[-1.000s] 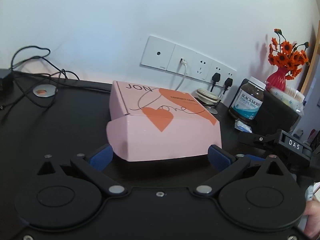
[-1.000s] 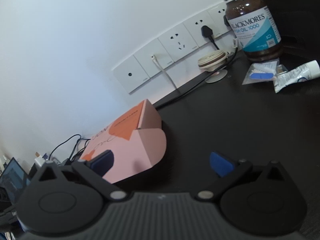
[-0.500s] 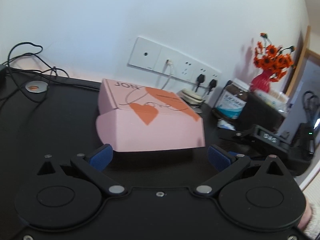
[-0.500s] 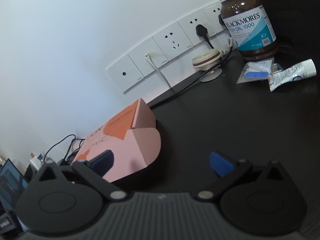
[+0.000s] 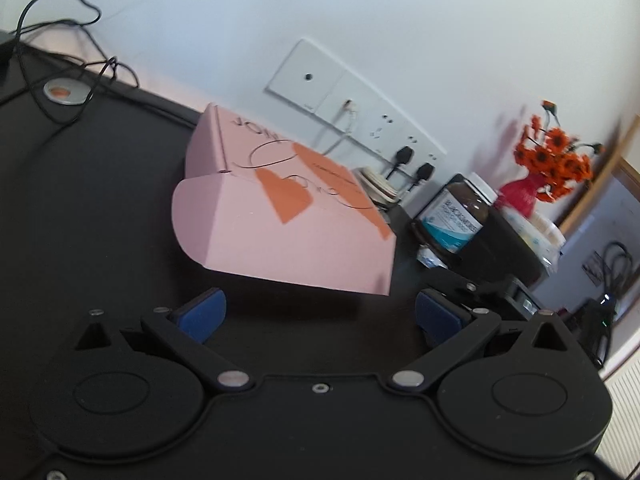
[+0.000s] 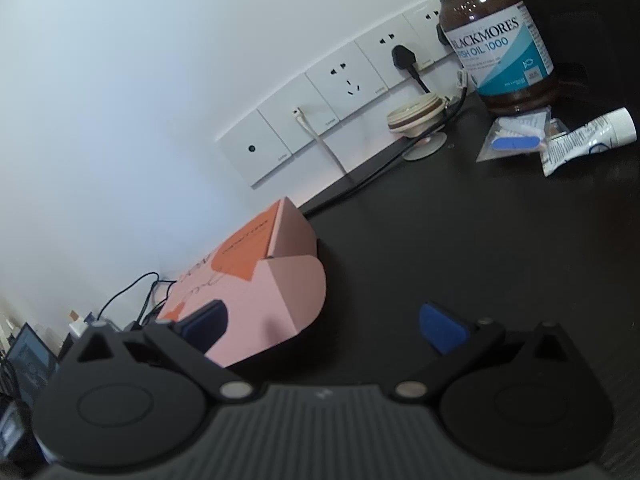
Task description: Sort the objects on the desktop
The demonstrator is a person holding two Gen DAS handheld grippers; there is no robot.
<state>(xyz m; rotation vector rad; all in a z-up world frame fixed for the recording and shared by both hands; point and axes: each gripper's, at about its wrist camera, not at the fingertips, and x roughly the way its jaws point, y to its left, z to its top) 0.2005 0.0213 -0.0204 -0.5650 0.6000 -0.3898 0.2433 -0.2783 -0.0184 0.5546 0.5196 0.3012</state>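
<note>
Pink cardboard box with orange hearts (image 5: 288, 216) rests on the black tabletop (image 6: 460, 240); both tongs (image 5: 320, 312) (image 6: 324, 328) gape empty, presumably ready to grasp it.

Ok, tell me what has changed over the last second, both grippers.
The left gripper has backed away from the pink box and rolled, so its view now tilts; a second ago its fingers flanked the box front. The right gripper edged slightly forward. Both remain open, holding nothing. The box and fish oil bottle stayed put.
</note>
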